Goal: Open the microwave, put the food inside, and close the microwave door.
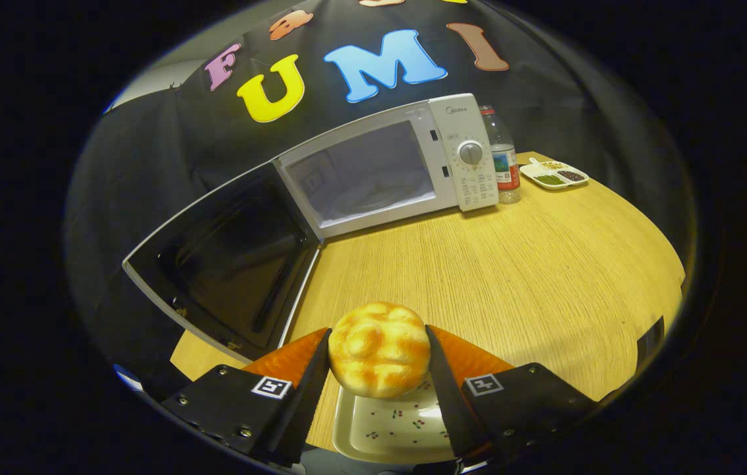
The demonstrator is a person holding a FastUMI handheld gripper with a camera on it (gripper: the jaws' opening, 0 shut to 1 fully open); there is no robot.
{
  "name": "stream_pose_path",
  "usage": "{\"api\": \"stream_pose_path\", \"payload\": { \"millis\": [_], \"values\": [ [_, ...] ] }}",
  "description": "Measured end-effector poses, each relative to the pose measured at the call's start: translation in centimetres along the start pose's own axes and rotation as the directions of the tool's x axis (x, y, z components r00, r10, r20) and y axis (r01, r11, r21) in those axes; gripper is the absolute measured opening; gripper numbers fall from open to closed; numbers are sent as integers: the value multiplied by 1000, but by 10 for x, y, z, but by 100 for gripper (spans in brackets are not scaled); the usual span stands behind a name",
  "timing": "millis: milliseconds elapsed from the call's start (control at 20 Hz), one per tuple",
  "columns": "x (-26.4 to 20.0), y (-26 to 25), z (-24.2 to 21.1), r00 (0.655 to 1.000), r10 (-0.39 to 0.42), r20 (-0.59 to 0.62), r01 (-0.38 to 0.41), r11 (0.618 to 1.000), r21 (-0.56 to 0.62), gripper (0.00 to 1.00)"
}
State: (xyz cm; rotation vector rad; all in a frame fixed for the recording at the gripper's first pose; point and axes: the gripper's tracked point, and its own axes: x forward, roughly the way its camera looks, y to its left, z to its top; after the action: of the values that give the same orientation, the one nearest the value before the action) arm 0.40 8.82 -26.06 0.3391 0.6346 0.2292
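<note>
Our fingers (378, 359) are closed on the round, golden-brown bread bun (379, 348), one pressing each flank, above the pale rectangular tray with small printed flecks (386, 429) at the near edge of the light wood-grain bench (511, 264). We judge the opening step done: the white microwave (380, 165) stands beyond with its dark-glass door (228, 257) swung wide toward us on the left. Next we must carry the bun forward into the cavity (363, 175). The bench between is bare; we should keep right of the door's edge. A clear plastic bottle (504, 155) and a small white divided dish (554, 175) sit past the microwave's right side, well apart.
</note>
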Motion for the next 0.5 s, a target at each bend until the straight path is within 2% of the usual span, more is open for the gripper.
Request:
{"api": "stream_pose_path", "payload": {
  "millis": [500],
  "values": [
    [76, 19, 71, 994, 100, 39, -102, 994, 46, 81]
  ]
}}
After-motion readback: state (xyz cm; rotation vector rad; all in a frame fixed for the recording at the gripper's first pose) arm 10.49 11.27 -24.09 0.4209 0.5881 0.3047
